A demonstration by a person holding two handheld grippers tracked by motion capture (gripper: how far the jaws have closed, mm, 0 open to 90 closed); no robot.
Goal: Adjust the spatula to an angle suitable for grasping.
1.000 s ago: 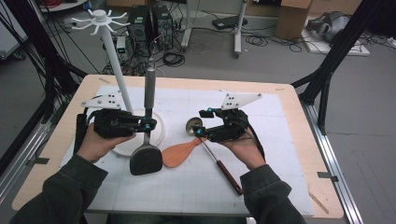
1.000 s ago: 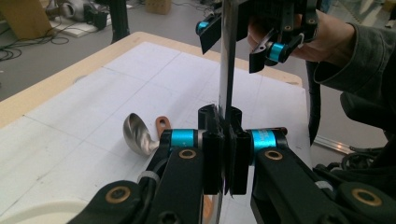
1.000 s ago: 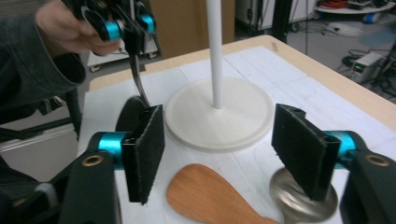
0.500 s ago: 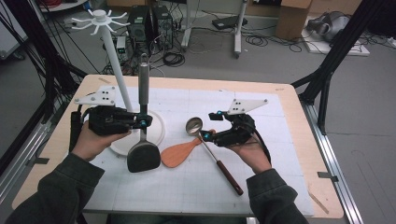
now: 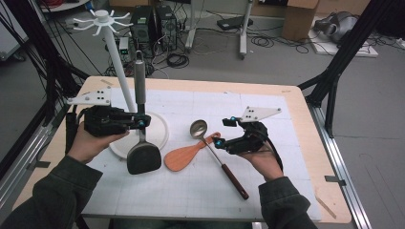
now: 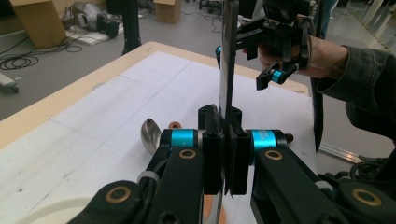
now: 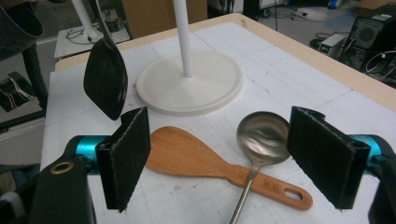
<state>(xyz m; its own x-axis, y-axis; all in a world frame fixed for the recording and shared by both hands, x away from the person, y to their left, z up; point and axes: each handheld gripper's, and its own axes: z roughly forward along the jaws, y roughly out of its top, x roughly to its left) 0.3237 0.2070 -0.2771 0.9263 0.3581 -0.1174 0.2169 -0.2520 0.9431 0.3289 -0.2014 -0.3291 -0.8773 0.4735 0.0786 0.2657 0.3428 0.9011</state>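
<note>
My left gripper (image 5: 141, 121) is shut on the shaft of a black spatula (image 5: 143, 157), held upright with its grey handle (image 5: 139, 81) pointing up and its blade hanging just above the mat. In the left gripper view the jaws (image 6: 224, 140) clamp the shaft (image 6: 227, 56). My right gripper (image 5: 224, 131) is open beside a steel ladle (image 5: 198, 129) with a dark red handle, which lies across a wooden rice paddle (image 5: 184, 156). Its jaws have just been opening, and its pads (image 7: 126, 156) touch nothing. The ladle bowl (image 7: 263, 136) and paddle (image 7: 187, 151) lie on the mat beyond them.
A white rack stand (image 5: 157, 131) with a tall pole and hooked top (image 5: 102, 19) rises at the mat's left, right behind the spatula. The white gridded mat (image 5: 286, 191) covers the wooden table (image 5: 305, 107). Cables and boxes lie on the floor beyond.
The right gripper has drawn back from the ladle bowl, toward the person and lower, with its jaws wider apart. The left gripper and spatula have shifted slightly left.
</note>
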